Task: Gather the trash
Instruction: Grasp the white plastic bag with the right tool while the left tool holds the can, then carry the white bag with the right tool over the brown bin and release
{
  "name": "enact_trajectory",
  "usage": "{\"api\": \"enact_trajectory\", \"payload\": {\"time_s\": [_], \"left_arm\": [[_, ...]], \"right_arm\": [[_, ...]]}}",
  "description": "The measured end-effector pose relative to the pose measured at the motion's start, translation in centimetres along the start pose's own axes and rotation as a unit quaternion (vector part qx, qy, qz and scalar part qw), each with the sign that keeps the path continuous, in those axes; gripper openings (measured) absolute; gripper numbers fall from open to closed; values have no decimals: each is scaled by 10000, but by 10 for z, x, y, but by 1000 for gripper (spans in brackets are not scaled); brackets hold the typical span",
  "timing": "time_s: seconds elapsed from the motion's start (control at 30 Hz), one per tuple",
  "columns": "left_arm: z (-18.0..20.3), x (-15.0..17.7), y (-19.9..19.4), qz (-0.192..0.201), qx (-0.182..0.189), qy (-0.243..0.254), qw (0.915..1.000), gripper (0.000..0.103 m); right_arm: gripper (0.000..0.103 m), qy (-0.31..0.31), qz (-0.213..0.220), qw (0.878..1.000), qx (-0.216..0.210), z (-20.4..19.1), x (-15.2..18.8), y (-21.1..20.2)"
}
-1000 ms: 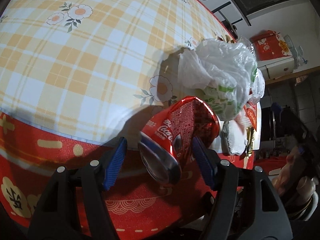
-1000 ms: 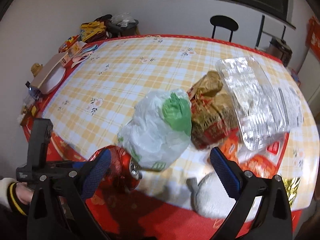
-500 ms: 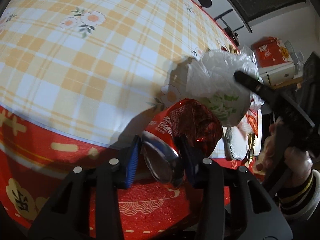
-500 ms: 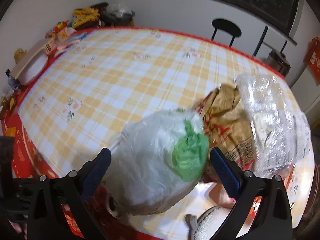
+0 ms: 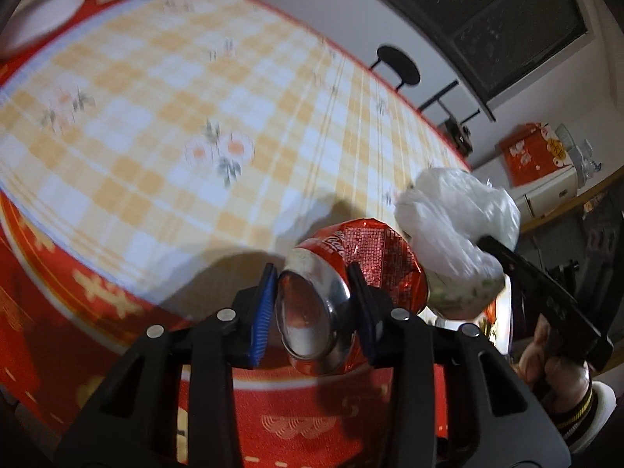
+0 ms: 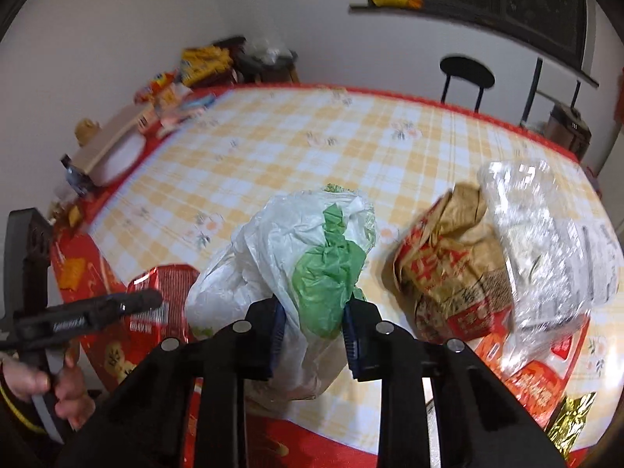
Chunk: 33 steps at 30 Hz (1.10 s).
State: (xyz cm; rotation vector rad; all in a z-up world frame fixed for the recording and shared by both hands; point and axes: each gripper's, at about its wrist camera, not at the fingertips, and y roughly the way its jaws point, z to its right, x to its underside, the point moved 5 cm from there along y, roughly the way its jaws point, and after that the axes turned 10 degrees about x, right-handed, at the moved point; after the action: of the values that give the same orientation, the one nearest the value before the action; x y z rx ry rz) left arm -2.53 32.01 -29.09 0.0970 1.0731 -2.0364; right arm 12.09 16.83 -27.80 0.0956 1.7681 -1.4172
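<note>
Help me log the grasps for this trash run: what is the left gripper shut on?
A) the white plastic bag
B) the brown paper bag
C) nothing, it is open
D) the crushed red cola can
D: in the left wrist view the left gripper has both blue pads pressed against the can, while the plastic bag sits pinched in the right gripper.

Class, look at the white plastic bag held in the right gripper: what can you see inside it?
Nothing certain. The white plastic bag is bunched shut, its green part pinched in the right gripper. Its cloudy film covers whatever it holds.
</note>
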Motion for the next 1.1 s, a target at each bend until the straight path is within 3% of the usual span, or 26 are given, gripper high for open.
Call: {"api": "enact_trajectory", "payload": {"time_s": [0.27,0.6,0.87,1.1], "left_arm": [[20,-25,-23,388,-88,382,9985,39],[60,-50,-25,662,176,628,9957,39],[117,-36,-4,531,374,875,9940,39],[184,-15,25,631,432,887,9931,39]], "right_arm": [[26,392,464,9981,64,27,-10,-32],[26,844,659,9936,366,76,12,-69],[26,1160,883,9885,405,125,33,-94],[26,1290,1124,9842,458,206,49,-133]]}}
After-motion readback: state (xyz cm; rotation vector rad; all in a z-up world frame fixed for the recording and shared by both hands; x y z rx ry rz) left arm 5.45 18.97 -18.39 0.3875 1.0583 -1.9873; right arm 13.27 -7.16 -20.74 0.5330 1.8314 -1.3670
